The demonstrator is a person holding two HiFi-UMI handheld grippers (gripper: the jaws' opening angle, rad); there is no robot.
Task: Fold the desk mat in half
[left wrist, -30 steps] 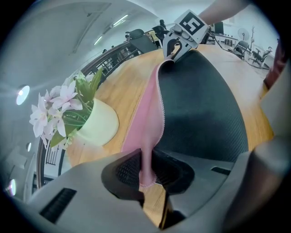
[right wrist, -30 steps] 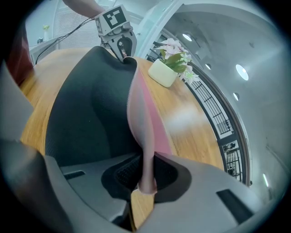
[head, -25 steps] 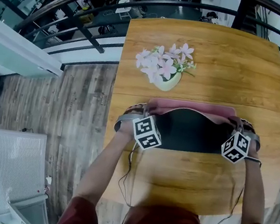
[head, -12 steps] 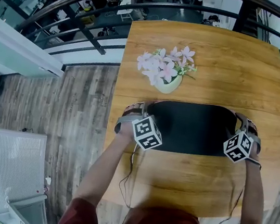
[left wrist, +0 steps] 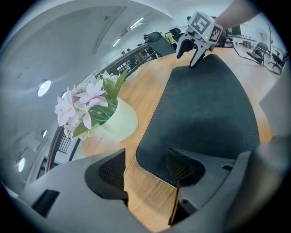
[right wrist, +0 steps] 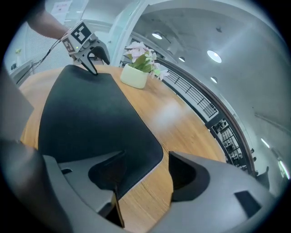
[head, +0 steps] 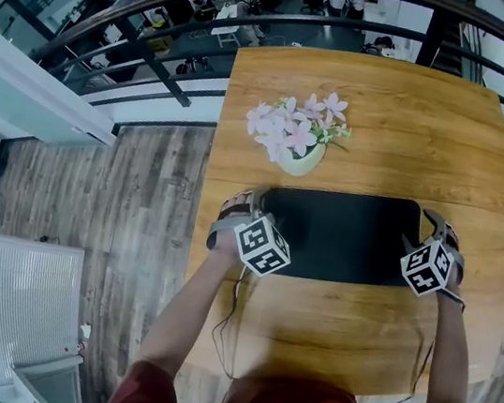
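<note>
The desk mat [head: 337, 236] lies folded on the wooden table [head: 406, 125], black side up and flat. My left gripper [head: 253, 207] is at its far left corner, my right gripper [head: 433, 230] at its far right corner. Both sets of jaws have just been opening and now stand open. In the left gripper view, the mat's [left wrist: 204, 104] corner lies on the table between the spread jaws of the left gripper [left wrist: 145, 170], unpressed. The right gripper view shows the same: the mat's [right wrist: 86, 118] corner rests loose between the right gripper's [right wrist: 145, 175] jaws.
A pale green pot of pink flowers [head: 298, 135] stands just beyond the mat's left end. The table's left edge is close to my left gripper. Past the far edge runs a dark railing [head: 262, 17] with a drop behind it.
The mat's top layer, held raised with its pink underside showing at the far edge, has dropped flat. Both grippers have let go and opened. Only black shows now.
</note>
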